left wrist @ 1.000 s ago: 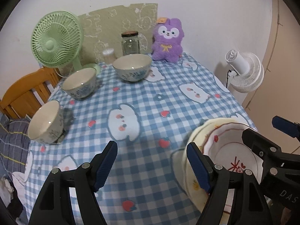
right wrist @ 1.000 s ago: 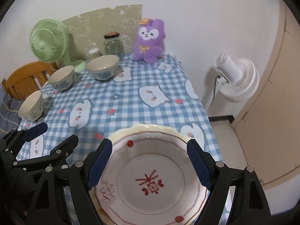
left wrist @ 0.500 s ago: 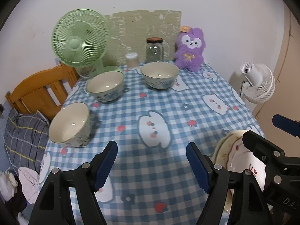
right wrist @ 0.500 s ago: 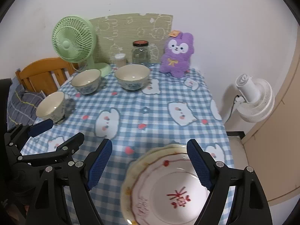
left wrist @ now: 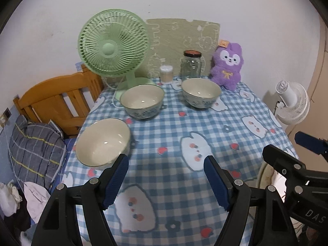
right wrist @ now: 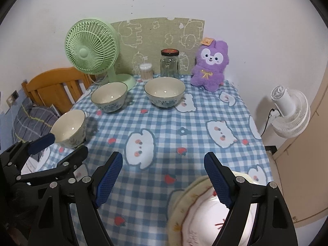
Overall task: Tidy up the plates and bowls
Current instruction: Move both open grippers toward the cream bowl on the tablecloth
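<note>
Three bowls stand on the checked tablecloth [right wrist: 205, 110], and all places here are given from the green fan [right wrist: 92, 49] at the back. The first bowl [right wrist: 109, 96] sits just in front of the fan's base, the second bowl [right wrist: 164, 91] lies to the right of it, in front of the glass jar [right wrist: 169, 63], and the third bowl [right wrist: 68, 128] is set well forward of the fan at the table's left edge. The stacked plates [right wrist: 184, 209] lie far from the fan, at the near right corner.

The left gripper [left wrist: 166, 181] is held wide open with nothing between its fingers, near the third bowl. The right gripper [right wrist: 163, 179] is likewise spread wide and empty, above the near part of the table beside the plates.

The step in hand is judged to be the gathering of the bowls into one nest. The third bowl is best taken first: one finger should be put inside the rim and one outside, and the wall gripped well down, since glazed ware is likely to slip. It should be lifted straight up, carried level, and lowered centred into the first bowl so that no rim is struck. Care is needed at the table edge.
</note>
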